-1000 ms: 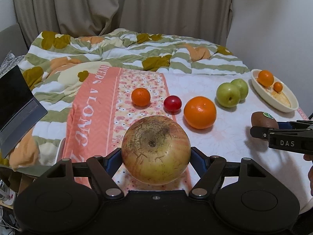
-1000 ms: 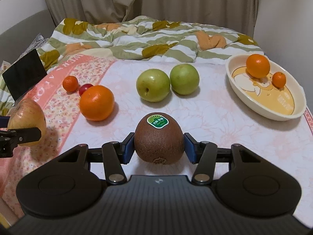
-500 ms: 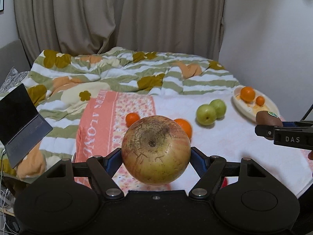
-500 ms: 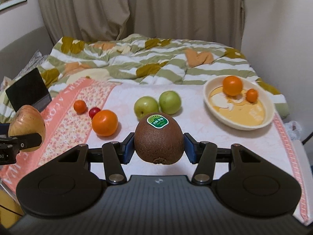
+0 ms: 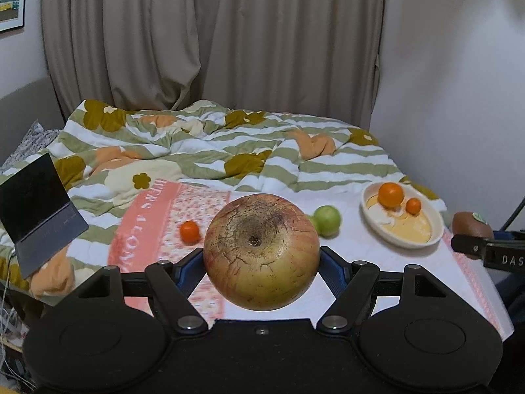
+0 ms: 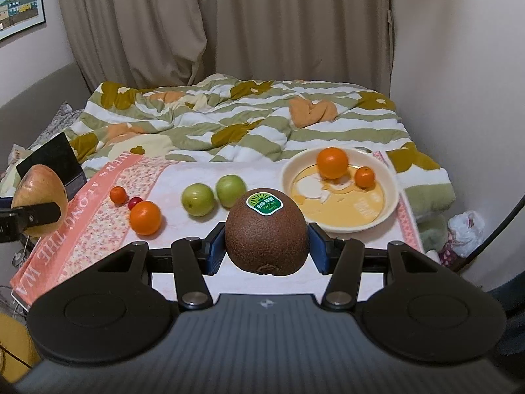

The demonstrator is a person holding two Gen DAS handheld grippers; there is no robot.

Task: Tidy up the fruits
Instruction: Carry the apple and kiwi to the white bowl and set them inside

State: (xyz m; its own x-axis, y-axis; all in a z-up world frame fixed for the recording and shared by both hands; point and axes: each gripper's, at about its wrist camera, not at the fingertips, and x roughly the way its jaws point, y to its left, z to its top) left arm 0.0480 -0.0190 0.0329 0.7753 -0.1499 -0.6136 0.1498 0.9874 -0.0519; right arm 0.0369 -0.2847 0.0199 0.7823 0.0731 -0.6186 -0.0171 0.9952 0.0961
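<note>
1. Gripping a large russeted apple (image 5: 261,252), the left gripper (image 5: 261,262) has its blue pads pressed to the fruit's two sides and holds it in the air above the near edge of the bed, blossom end toward the camera.
2. Clamped on a brown kiwi (image 6: 266,231), the right gripper (image 6: 266,246) holds it off the surface above the near edge, its green sticker facing up.
3. Each gripper shows at the margin of the other's view: the kiwi at the right in the left wrist view, the apple at the left in the right wrist view.
4. A cream bowl (image 6: 387,210) sits on the white mat (image 6: 262,170) near the right edge of the bed, with a big orange (image 6: 332,163) and a small mandarin (image 6: 364,177) inside it, just beside each other.
5. Two green apples (image 6: 198,199) (image 6: 230,190) lie side by side on the mat, left of the bowl.
6. Farther left, a loose orange (image 6: 144,217), a red cherry tomato (image 6: 135,202) and a small tangerine (image 6: 117,195) lie close together on the pink floral strip (image 6: 65,246).
7. A striped flowered quilt (image 6: 246,121) is bunched along the far half of the bed.
8. A black tablet in a stand (image 5: 36,207) stands tilted at the left edge.
</note>
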